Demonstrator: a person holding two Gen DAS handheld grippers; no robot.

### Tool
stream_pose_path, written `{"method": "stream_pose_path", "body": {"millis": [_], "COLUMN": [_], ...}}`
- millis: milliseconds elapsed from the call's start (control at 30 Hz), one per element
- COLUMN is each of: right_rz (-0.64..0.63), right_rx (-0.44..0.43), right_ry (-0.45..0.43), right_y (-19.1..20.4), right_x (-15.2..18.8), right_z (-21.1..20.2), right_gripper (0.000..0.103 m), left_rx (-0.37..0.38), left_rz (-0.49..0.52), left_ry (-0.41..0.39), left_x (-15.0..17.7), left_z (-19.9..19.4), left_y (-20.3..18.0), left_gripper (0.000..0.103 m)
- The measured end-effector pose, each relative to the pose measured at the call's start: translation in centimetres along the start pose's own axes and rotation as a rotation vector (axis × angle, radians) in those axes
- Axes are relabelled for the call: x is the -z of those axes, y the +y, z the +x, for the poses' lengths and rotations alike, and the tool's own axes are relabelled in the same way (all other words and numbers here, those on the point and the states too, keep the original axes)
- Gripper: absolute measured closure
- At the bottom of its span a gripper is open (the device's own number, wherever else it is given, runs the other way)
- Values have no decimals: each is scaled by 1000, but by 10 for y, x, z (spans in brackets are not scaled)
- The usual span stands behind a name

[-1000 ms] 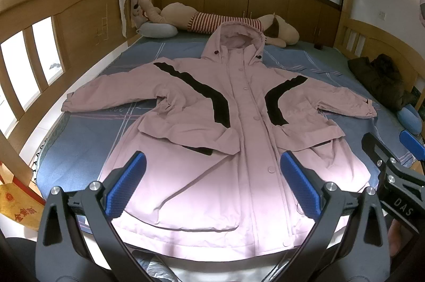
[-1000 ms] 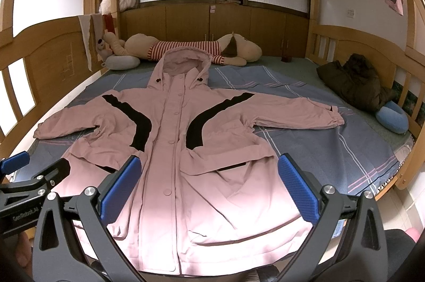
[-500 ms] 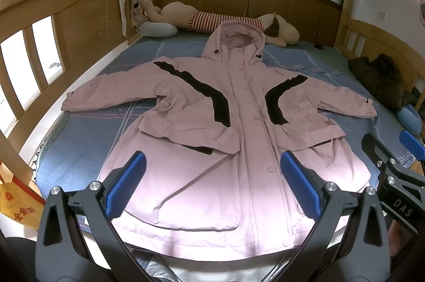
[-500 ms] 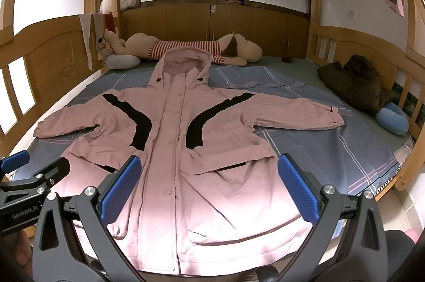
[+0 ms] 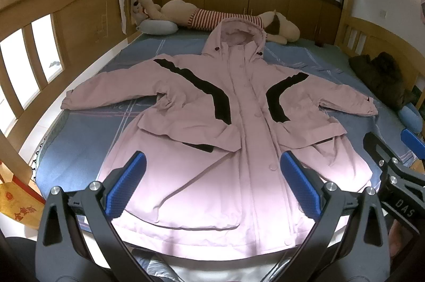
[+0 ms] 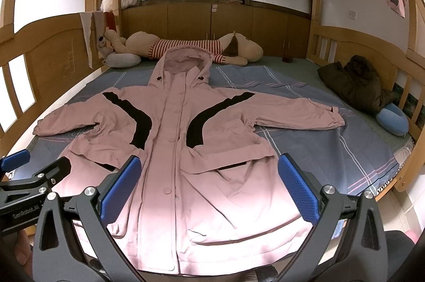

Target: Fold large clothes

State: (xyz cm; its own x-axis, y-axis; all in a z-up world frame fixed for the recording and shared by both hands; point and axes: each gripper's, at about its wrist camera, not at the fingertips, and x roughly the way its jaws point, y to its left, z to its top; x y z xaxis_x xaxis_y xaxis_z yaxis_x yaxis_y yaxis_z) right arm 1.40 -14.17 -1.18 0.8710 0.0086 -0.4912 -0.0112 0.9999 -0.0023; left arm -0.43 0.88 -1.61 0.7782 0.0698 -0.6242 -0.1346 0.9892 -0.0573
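A long pink hooded coat [image 5: 212, 127] with black chest stripes lies flat and face up on the bed, buttoned, sleeves spread to both sides, hood toward the far wall. It also shows in the right wrist view [image 6: 186, 149]. My left gripper [image 5: 211, 178] is open and empty, held above the coat's hem. My right gripper [image 6: 209, 179] is open and empty, also above the hem, to the right of the left one. The right gripper shows at the right edge of the left wrist view [image 5: 393, 162]; the left gripper shows at the left edge of the right wrist view [image 6: 29, 178].
The bed has a blue-grey striped sheet [image 6: 318, 138] and wooden rails [image 5: 34, 24] on both sides. A large plush dog [image 6: 191, 46] lies at the far end. A dark jacket [image 6: 353, 82] and a blue cushion [image 6: 393, 121] lie at the right.
Nothing has visibly changed apart from a very slight shift of both views.
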Motion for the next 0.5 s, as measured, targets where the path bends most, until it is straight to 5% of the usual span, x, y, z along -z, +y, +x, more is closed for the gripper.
{"method": "stream_pose_path", "body": {"millis": [500], "right_rz": [2], "right_rx": [-15], "right_ry": [5], "right_y": [6], "right_x": [10], "right_z": [7], "right_gripper": [1], "left_rx": [86], "left_rz": [-45], "left_ry": [83], "left_x": [-4], "left_z": [8], "left_y": [7], "left_gripper": [2]}}
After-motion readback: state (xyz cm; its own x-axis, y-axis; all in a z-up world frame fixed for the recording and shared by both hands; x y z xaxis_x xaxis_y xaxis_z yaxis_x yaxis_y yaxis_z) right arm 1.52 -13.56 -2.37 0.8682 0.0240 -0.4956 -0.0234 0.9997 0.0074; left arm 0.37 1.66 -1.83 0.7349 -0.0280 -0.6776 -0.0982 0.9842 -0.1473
